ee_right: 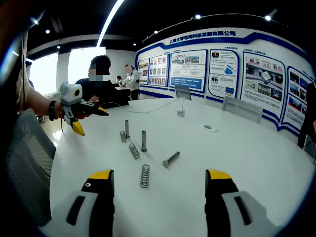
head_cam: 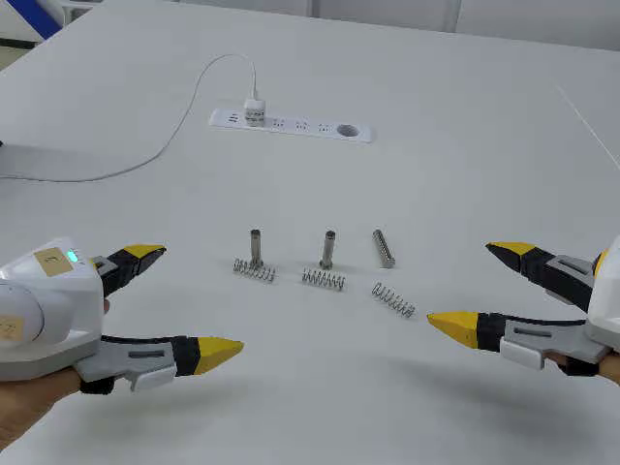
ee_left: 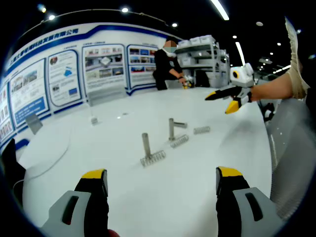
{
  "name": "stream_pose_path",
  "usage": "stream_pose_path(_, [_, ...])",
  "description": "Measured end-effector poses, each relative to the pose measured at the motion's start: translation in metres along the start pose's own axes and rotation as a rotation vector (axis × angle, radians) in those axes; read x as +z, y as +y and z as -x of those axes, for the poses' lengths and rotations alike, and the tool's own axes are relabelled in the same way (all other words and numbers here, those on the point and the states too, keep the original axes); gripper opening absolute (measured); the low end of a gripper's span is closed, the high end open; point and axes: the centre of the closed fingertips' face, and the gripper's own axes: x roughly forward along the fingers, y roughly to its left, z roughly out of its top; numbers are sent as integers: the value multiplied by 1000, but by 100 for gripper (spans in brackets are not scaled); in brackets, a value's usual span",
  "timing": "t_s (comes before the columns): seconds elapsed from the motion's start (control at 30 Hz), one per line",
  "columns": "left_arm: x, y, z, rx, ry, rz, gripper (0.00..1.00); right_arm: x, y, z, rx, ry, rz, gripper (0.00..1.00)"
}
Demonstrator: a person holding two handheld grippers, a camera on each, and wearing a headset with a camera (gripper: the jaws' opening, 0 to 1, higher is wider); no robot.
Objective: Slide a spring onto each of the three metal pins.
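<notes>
In the head view the left claw [head_cam: 184,302] hangs at 8 o'clock over the white worktop [head_cam: 291,397], its yellow-tipped jaws spread wide with nothing between them. The right claw [head_cam: 477,287] hangs at 4 o'clock, also spread and bare. Both are well apart from the parts, which sit in a row near the middle of the view.

The left pin [head_cam: 256,246] and middle pin [head_cam: 328,248] stand upright. The right pin [head_cam: 384,248] lies flat, its length running from 11 to 5 o'clock. Each spring lies loose on the worktop. The left spring [head_cam: 255,269] is at 6 o'clock from the left pin, just beside its foot. The middle spring [head_cam: 323,279] lies the same way beside the middle pin. The right spring [head_cam: 393,299] is at 6 o'clock from the right pin, near it but apart, and slanted.

At 12 o'clock a white power strip [head_cam: 291,125] lies flat with a charger [head_cam: 254,111] plugged into it. The charger's cable [head_cam: 163,147] loops off toward 9 o'clock.

In the left gripper view that claw's own jaws rise wide apart at 6 o'clock. The pins and springs lie ahead of them, and the right claw shows at 2 o'clock. A person [ee_left: 168,64] in dark clothes stands beyond the worktop at 12 o'clock. In the right gripper view the jaws are equally spread, the left claw shows at 10 o'clock, and printed boards [ee_right: 237,69] line the wall from 12 to 3 o'clock.
</notes>
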Motion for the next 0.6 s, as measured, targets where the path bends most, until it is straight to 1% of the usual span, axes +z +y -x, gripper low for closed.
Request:
stream_pose_path(0.13, [-1, -1, 0, -1, 2, -2, 92, 1, 1, -1, -2, 1, 2, 76])
stream_pose_path(0.6, [1, -1, -1, 0, -4, 5, 91, 2, -3, 1, -18, 2, -6, 74])
